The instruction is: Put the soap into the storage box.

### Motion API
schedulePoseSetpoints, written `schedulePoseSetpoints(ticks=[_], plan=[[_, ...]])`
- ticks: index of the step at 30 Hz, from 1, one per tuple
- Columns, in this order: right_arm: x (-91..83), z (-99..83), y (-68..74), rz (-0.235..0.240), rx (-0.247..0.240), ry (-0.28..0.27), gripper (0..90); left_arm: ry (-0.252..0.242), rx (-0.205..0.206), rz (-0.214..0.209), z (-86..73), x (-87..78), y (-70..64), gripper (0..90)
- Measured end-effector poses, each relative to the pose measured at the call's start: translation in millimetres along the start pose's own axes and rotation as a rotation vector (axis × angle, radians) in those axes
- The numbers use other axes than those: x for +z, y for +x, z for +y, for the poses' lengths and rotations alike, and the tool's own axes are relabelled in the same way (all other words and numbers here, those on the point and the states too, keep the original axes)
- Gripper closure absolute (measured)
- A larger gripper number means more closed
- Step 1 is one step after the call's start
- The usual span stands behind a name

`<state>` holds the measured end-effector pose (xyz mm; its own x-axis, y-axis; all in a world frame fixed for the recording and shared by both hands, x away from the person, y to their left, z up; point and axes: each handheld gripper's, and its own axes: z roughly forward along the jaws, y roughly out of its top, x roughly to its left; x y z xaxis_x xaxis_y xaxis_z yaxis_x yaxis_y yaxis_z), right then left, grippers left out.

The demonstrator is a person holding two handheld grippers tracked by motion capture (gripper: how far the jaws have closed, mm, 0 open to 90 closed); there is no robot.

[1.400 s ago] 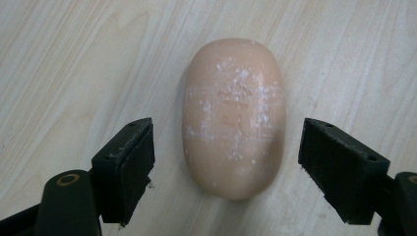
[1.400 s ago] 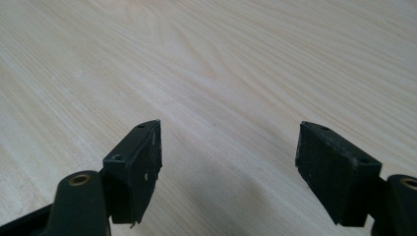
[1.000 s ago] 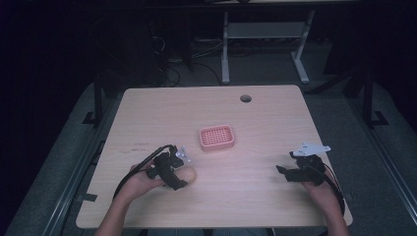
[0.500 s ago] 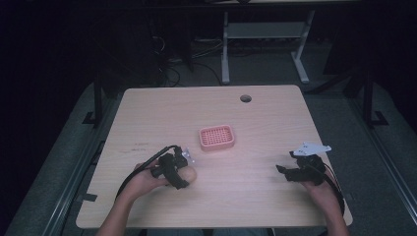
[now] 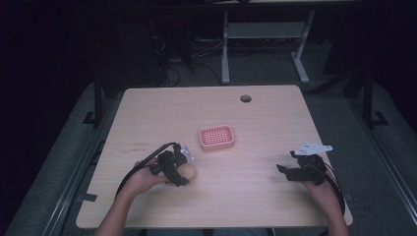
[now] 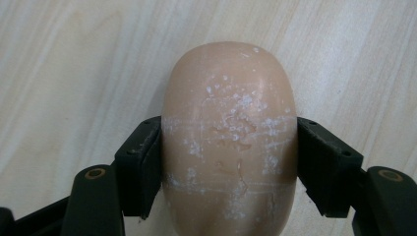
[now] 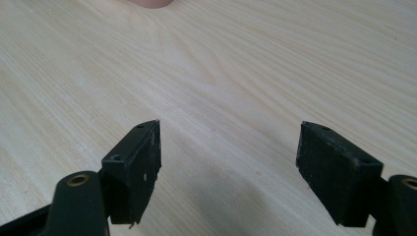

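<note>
Jaws of the left gripper [image 6: 228, 162] stand on either flank of a tan bar of soap [image 6: 229, 137], both black pads pressed against its sides at about mid-length, so the soap is clamped while its underside seems to rest on the counter [image 6: 59, 64]. In the left gripper view the bar is rounded, smooth and flecked with dried white residue, and that shape is the main hazard: the pads meet curved, slick faces, so a lift could squeeze the bar forward out of the grip like a pip, or let it swivel between the two contact points. A harder squeeze could dent or score the soap. In the high view the left gripper [image 5: 173, 167] and the soap [image 5: 189, 172] sit at the lower left of the frame, near the counter's front edge, so a bar that shoots loose could skid across the smooth wood. Jaws of the right gripper [image 7: 228, 172] are spread wide with nothing between them, hovering low over bare counter; in the high view that gripper [image 5: 305, 169] rests at the lower right, well apart from the soap, too far to steady it. Farther up, near the middle of the frame, lies a pink slotted soap dish [image 5: 217, 137], the likely destination; its rim is shallow, so an off-centre release could leave the bar tipped over the edge.
</note>
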<state>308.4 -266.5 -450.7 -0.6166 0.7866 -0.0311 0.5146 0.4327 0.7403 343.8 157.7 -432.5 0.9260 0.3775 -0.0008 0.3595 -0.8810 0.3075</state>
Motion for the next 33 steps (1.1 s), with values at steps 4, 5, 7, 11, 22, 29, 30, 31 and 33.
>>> schedulePoseSetpoints(ticks=[4,5,7,11,22,29,30,31,33], plan=[[0.9,-0.8,-1.3,-0.002,-0.003,-0.001,24.4,0.004,0.014,-0.001,5.7,-1.6,2.5,32.4],[0.8,-0.8,-0.8,-0.002,0.008,-0.002,24.4,0.002,0.017,-0.004,7.6,-1.8,3.5,32.4],[0.6,-1.2,-1.8,0.002,0.011,0.001,24.2,0.004,0.022,-0.004,10.6,-1.5,5.0,32.4],[2.6,-1.7,-1.9,0.006,0.022,0.008,23.4,0.004,0.031,-0.004,18.6,-1.4,9.6,32.4],[1.8,-1.9,-3.6,0.006,0.036,-0.009,21.1,-0.002,0.048,-0.005,39.2,-8.4,21.6,32.4],[3.3,-2.0,-4.9,0.001,0.05,-0.002,17.3,0.001,0.054,-0.009,50.5,-12.2,30.2,32.4],[3.2,-1.9,-4.9,0.002,0.054,-0.002,17.3,0.0,0.053,-0.007,51.7,-12.2,31.3,32.4],[2.9,-1.5,-4.8,-0.005,0.052,0.0,16.6,0.004,0.057,-0.008,52.9,-12.8,32.8,32.4],[3.1,-1.0,-4.2,-0.012,0.051,-0.001,15.7,0.004,0.061,-0.008,55.7,-13.9,34.9,32.4]])
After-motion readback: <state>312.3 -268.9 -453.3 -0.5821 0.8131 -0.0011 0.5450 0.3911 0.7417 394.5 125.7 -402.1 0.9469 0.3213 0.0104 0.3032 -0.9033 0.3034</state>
